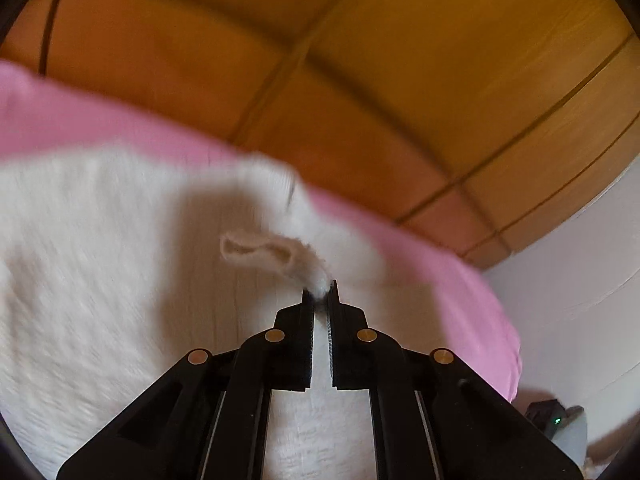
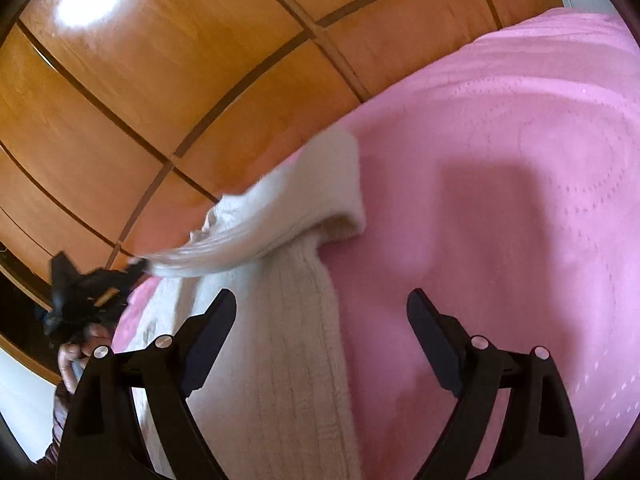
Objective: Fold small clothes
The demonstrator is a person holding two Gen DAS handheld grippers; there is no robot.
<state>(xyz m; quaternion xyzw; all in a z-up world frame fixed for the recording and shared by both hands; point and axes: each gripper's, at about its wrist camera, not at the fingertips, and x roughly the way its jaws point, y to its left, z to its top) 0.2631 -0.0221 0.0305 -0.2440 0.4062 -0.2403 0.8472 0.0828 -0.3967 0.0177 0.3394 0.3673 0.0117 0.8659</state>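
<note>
A white fuzzy knitted garment (image 1: 100,240) lies on a pink bedspread (image 1: 440,280). My left gripper (image 1: 319,291) is shut on a pinched edge of the garment, and a curled flap rises just beyond its tips. In the right wrist view the same white garment (image 2: 296,340) runs up the middle, with its far part lifted and stretched to the left towards the left gripper (image 2: 136,266), which looks blurred. My right gripper (image 2: 320,304) hangs open above the cloth and the pink bedspread (image 2: 500,160), with nothing pressed between its fingers.
A wooden panelled wardrobe (image 2: 160,80) stands past the bed's far edge. A white wall (image 1: 568,280) is at the right in the left wrist view, with a small dark device (image 1: 548,414) low beside it. A person's hand (image 2: 70,360) holds the left tool.
</note>
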